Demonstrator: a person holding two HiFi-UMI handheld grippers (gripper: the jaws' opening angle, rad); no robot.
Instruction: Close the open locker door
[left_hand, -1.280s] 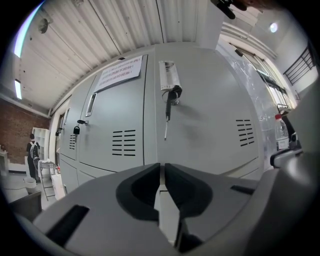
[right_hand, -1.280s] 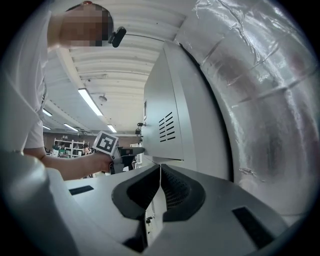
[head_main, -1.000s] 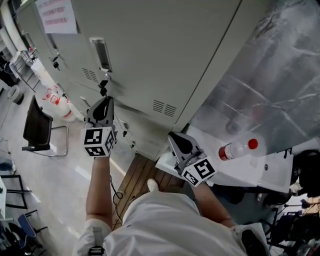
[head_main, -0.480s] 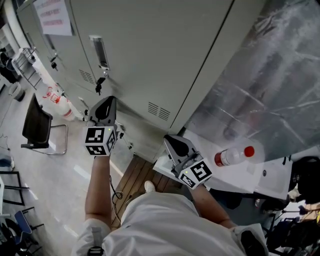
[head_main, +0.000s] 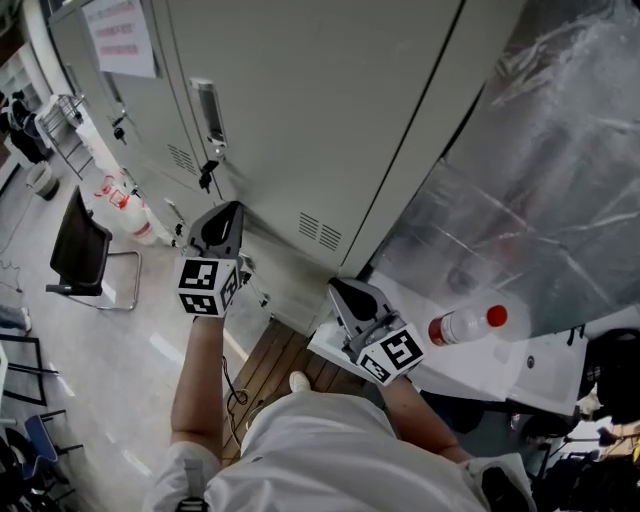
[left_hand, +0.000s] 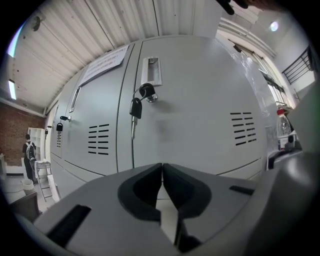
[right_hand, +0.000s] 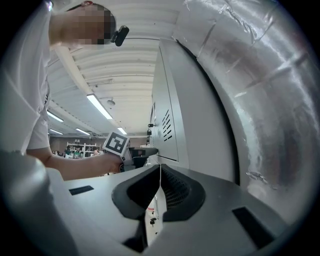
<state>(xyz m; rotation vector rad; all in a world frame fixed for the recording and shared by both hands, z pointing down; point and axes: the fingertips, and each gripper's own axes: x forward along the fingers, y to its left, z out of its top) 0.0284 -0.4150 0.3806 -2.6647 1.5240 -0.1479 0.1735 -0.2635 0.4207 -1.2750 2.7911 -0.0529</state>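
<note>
A grey locker door (head_main: 300, 120) with a recessed handle (head_main: 210, 110) and a bunch of keys (head_main: 208, 172) in its lock fills the upper head view. It lies in line with the neighbouring doors. My left gripper (head_main: 228, 215) points at the door's lower part just below the keys, jaws shut and holding nothing. In the left gripper view the door (left_hand: 200, 115), handle (left_hand: 151, 70) and keys (left_hand: 137, 105) stand straight ahead of the left gripper (left_hand: 162, 165). My right gripper (head_main: 345, 290) is shut and empty by the locker's right corner; the right gripper (right_hand: 160, 167) looks along the locker's side.
A silver foil-covered wall (head_main: 540, 180) rises right of the lockers. A water bottle with a red cap (head_main: 465, 323) lies on a white table (head_main: 480, 375) at the right. A black chair (head_main: 80, 255) and a red-and-white container (head_main: 115, 195) stand at the left. A paper notice (head_main: 125, 35) hangs on a locker.
My left gripper has shifted slightly to the right under the keys. The right gripper has barely moved, and the view has swung a little.
</note>
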